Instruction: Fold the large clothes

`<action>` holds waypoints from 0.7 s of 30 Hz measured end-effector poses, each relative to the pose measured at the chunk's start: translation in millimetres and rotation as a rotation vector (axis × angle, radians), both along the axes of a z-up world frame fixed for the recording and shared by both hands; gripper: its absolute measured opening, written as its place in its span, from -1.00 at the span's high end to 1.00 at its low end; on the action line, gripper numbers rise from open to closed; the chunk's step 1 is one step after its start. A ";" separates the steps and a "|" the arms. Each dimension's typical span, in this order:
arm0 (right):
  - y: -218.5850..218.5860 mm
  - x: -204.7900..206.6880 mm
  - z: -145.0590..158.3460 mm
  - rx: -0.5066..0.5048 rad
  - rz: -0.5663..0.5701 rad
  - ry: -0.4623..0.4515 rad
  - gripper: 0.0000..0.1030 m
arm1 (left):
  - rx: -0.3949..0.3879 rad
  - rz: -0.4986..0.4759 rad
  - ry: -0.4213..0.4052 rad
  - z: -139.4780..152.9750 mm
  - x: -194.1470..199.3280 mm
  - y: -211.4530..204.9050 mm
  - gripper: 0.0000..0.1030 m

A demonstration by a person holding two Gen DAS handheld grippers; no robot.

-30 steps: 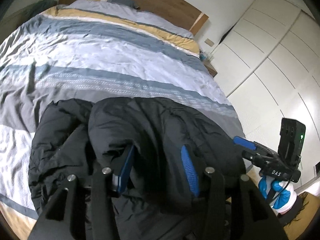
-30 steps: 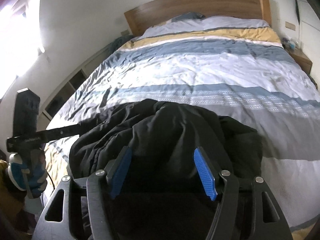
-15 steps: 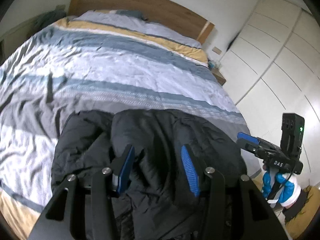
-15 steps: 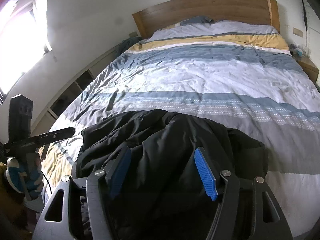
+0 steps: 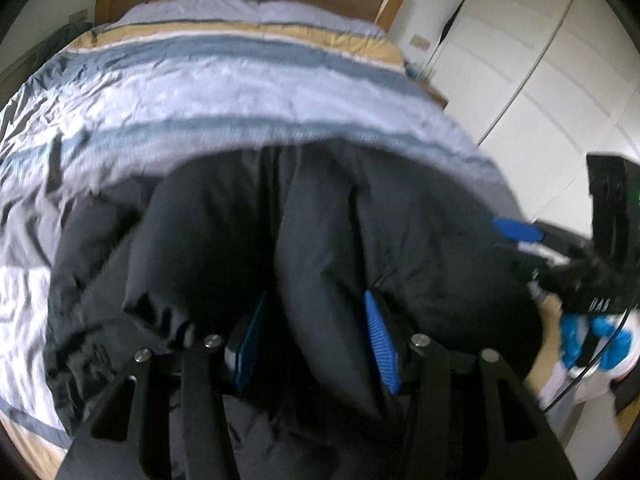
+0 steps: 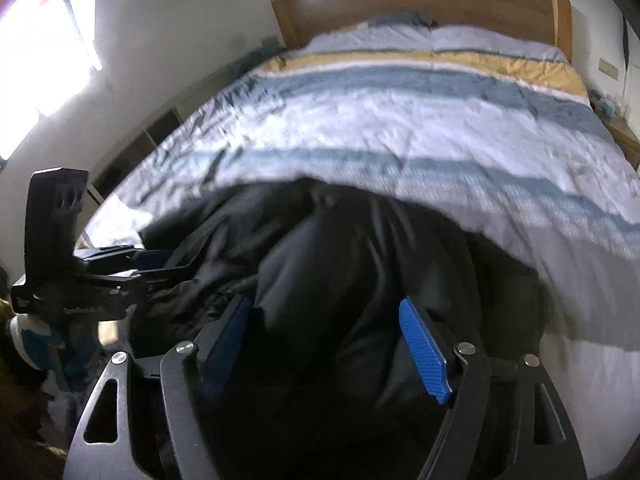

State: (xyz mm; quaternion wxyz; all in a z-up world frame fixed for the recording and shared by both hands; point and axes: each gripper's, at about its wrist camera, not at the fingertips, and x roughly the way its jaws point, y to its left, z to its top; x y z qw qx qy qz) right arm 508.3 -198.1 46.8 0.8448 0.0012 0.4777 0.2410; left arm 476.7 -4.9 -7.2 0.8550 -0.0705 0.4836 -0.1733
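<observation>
Nearest in the left wrist view, the left gripper (image 5: 316,344) fills the bottom of the frame at six o'clock. Its blue-padded fingers (image 5: 380,344) stand apart, and a thick fold of a black puffy jacket (image 5: 320,232) sits between them. The fabric bulges against both pads, but I cannot tell whether they actually pinch it.

In the right wrist view, the right gripper (image 6: 324,348) also sits at six o'clock. Its jaws are spread wide, with the jacket (image 6: 360,272) bunched between the blue pads (image 6: 424,348). The right-hand pad shows clear of the cloth along its face.

The jacket lies crumpled in a dark mound at the near end of a bed (image 5: 240,92), just beyond both grippers, filling the middle of each view.

At three o'clock in the left view, the right gripper (image 5: 516,236) reaches toward the jacket's edge, held by a hand in a blue and white glove (image 5: 592,340). At nine o'clock in the right view, the left gripper (image 6: 160,260) meets the jacket's other side.

Beyond, the striped duvet (image 6: 400,120) in pale blue, grey and yellow runs toward twelve o'clock, ending at a wooden headboard (image 6: 440,0). White wardrobe doors (image 5: 540,60) stand at two o'clock in the left view. A bright window (image 6: 36,52) glows at ten o'clock in the right view.
</observation>
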 end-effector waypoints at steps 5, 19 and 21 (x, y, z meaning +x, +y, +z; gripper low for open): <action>-4.4 -10.7 -38.7 -0.088 0.030 0.026 -0.47 | -0.016 0.003 -0.002 -38.1 -12.9 5.4 0.08; -21.9 -43.9 -88.3 -0.016 0.013 -0.123 -0.47 | -0.087 -0.043 -0.185 -72.7 -45.3 10.9 0.05; -22.4 -47.9 -89.1 -0.009 0.010 -0.142 -0.47 | -0.088 -0.045 -0.201 -73.0 -47.8 10.9 0.05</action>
